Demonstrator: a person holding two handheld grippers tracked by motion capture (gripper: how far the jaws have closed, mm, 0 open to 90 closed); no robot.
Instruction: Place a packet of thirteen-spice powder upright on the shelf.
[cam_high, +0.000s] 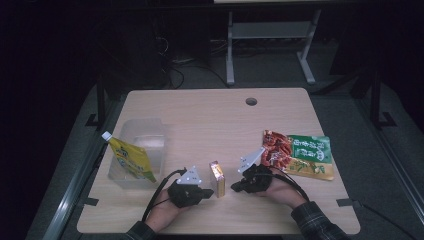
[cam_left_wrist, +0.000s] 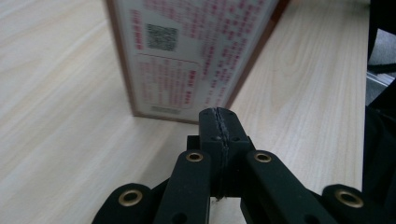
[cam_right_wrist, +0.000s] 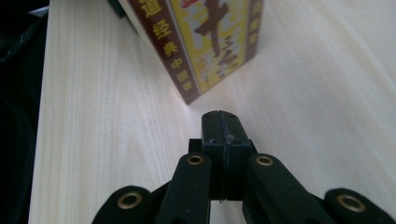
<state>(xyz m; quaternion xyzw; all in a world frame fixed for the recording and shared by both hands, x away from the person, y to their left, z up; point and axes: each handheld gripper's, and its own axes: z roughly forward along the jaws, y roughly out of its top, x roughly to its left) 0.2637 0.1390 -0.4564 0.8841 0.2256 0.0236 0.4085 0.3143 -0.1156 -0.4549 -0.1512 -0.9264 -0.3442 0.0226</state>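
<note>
Fingers (cam_left_wrist: 212, 123) of both grippers sit clenched, empty, flanking the upright box (cam_high: 217, 178); next, seemingly, they must part to grasp it.

The upright box (cam_high: 217, 178) stands between the left claw (cam_high: 209, 190) and right claw (cam_high: 234, 188), blocking each one's path ahead; bare bench (cam_high: 210, 120) lies open beyond both claws.

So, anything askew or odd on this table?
Only the yellow spouted pouch: it leans across the rim of the clear bin rather than lying inside. The small box stands upright; nothing looks spilled or damaged.
</note>
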